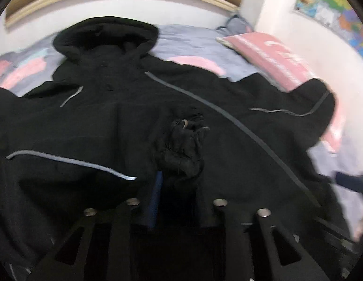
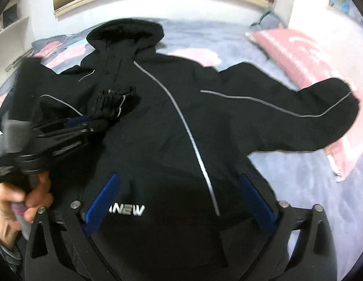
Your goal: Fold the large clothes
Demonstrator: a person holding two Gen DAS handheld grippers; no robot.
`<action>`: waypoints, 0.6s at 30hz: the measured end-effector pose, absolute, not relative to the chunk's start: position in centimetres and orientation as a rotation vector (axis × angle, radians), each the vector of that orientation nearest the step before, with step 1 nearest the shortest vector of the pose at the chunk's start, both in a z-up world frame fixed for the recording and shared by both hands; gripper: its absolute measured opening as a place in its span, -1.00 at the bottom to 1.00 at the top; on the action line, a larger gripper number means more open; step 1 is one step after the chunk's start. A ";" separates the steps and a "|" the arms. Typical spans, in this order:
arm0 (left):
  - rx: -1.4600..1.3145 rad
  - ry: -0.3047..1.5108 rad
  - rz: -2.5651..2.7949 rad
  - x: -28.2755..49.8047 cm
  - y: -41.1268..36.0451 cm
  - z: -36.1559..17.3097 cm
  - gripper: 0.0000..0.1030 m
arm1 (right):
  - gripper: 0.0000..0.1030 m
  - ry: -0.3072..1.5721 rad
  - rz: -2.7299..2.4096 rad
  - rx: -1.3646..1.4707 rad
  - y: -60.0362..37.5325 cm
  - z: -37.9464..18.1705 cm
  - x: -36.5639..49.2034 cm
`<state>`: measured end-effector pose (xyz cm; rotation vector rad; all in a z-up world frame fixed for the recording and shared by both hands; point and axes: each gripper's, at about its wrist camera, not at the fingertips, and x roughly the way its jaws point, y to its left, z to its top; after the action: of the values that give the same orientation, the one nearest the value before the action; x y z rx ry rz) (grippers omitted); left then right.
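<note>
Meanwhile left claw [image 2: 104, 120] pinches jacket [image 2: 158, 126] cuff [image 2: 115, 100]; right claw [image 2: 181, 201] spread.

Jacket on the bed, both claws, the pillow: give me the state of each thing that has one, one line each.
Black jacket: spread flat on the bed, hood at the far end.
Jacket's right sleeve: stretched out sideways.
Sleeve cuff: bunched, pinched over the jacket's chest.
Left claw: shut on the sleeve cuff.
Right claw: open, empty, over the hem.
Pink pillow: lying on the bed, partly under the right sleeve.
</note>
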<state>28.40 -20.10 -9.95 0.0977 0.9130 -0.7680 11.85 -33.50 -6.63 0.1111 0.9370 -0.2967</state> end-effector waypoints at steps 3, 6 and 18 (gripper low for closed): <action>0.020 0.938 -0.860 28.0 -17.8 -7.4 -0.37 | 0.87 0.945 -0.207 0.184 -33.8 -5.9 13.8; -0.043 0.881 -0.877 27.7 -14.9 -4.1 -0.17 | 0.87 0.950 -0.132 0.240 -33.8 -5.2 16.2; -0.116 0.748 -0.601 31.7 -1.9 0.1 0.01 | -0.18 1.144 0.008 0.590 -33.5 -11.4 26.3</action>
<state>31.74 -1.87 0.15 -0.1163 0.7483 -0.6009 26.30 -33.50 -11.36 0.5901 1.1435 0.0082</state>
